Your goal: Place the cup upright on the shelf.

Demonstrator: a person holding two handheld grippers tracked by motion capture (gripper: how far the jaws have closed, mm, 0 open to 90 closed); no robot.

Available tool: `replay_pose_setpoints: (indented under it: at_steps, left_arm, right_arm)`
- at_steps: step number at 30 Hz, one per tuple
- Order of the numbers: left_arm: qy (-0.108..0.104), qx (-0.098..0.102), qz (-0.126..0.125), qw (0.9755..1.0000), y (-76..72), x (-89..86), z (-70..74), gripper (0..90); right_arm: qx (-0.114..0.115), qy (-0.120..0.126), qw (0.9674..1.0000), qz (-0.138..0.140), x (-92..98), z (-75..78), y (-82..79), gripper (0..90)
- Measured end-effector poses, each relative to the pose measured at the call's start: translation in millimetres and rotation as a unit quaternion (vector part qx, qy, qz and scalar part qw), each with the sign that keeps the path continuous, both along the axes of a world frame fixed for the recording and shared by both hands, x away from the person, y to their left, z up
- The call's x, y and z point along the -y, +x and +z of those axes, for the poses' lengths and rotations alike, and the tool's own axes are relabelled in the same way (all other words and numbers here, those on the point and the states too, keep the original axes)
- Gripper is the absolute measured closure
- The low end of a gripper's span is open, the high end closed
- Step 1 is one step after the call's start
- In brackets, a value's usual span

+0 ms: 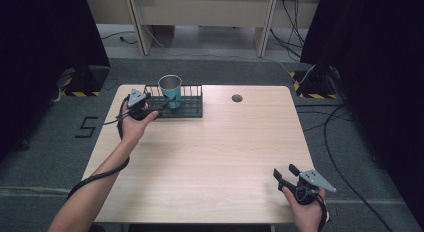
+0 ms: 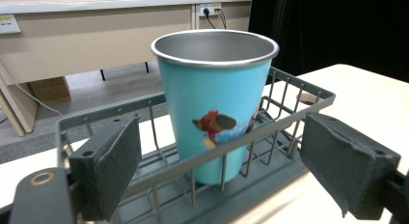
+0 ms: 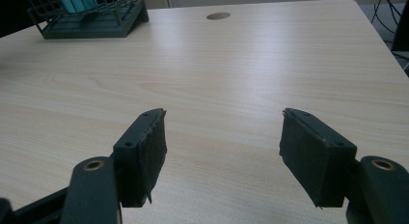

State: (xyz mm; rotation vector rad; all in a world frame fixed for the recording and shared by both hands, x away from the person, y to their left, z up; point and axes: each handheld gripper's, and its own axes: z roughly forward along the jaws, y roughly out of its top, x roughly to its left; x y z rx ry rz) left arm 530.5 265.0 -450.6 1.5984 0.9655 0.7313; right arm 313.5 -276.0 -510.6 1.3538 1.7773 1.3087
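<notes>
You are working over a pale wood table (image 1: 210, 157). A round hole (image 1: 237, 98) is sitting near its far edge, right of centre. A "5" mark (image 1: 86, 127) is lying on the grey floor (image 1: 45, 157) to your left. Black curtains (image 1: 370, 52) are hanging at both sides, each with a striped base (image 1: 80, 87) standing by it. Cables (image 1: 340, 157) are trailing over the floor on your right. A beige desk (image 1: 200, 12) is standing beyond, with a socket (image 2: 210, 9) on it.
</notes>
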Motion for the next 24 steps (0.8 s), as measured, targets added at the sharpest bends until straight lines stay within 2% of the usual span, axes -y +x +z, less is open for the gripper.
replay_pose_setpoints:
  at_steps: [14,24]
  left_arm:
    - [0.009,0.001,0.0,1.0,-41.6,-30.8,-7.0,14.1]
    - [0.015,-0.003,0.002,0.9999,-87.0,-55.8,-20.0,14.2]
  right_arm:
    - [0.0,-0.001,1.0,-0.001,-0.2,0.0,-0.1,33.5]
    - [0.003,-0.005,1.0,-0.002,0.2,0.0,-0.1,33.5]
